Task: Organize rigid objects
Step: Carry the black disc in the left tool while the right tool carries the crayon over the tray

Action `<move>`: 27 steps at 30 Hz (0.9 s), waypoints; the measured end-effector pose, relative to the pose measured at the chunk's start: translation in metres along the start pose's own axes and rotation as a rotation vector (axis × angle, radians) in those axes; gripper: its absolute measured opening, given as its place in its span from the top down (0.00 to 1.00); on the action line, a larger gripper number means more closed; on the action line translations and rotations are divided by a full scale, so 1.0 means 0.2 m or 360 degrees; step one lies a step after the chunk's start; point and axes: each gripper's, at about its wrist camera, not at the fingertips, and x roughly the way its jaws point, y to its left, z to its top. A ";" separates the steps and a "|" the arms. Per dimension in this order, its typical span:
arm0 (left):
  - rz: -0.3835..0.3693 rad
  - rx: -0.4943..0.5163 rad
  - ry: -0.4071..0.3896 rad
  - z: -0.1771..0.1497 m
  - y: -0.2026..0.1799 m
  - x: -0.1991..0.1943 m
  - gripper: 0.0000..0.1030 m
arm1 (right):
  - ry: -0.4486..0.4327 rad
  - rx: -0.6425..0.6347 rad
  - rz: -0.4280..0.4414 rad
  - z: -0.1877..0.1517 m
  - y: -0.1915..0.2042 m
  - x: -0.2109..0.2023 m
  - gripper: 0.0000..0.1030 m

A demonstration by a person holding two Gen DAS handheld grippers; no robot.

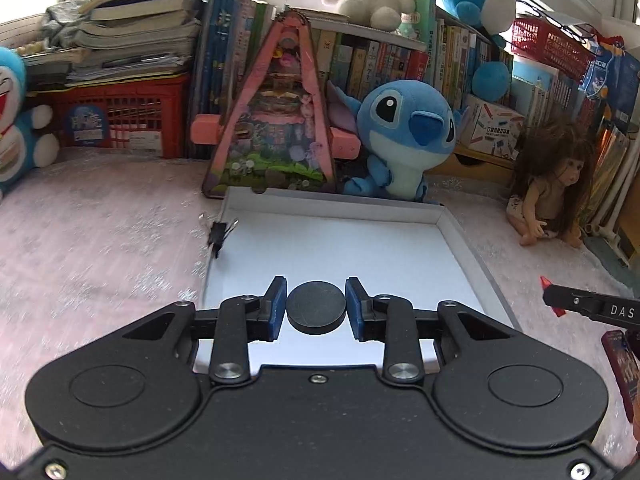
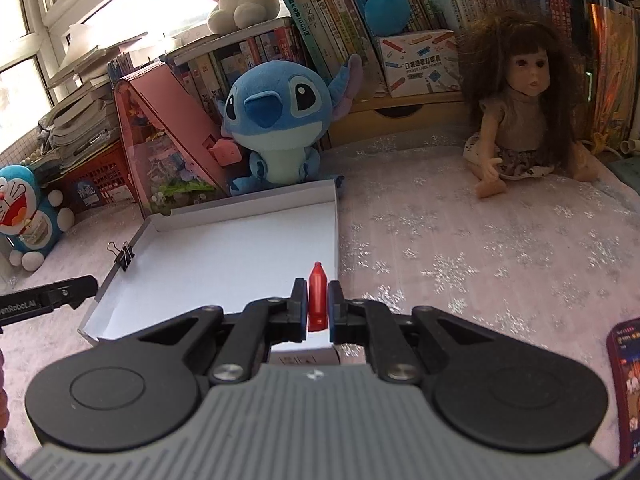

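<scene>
Left gripper [image 1: 316, 307], jaws clamped on a black disc [image 1: 316, 308], and right gripper [image 2: 318, 307], jaws clamped on a red bottle-shaped piece [image 2: 317, 300], above the white box lid [image 1: 344, 203]. The lid holds nothing yet except a binder clip [image 2: 122, 255] on its rim; both deposits appear still to come.

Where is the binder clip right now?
The binder clip is clipped on the left wall of the white box, about midway along it. In the left wrist view it shows ahead and left of the fingers.
</scene>
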 end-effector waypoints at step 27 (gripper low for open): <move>0.0126 0.0172 0.0176 0.02 -0.13 0.74 0.71 | 0.0272 -0.0077 -0.0028 0.10 0.15 0.71 0.88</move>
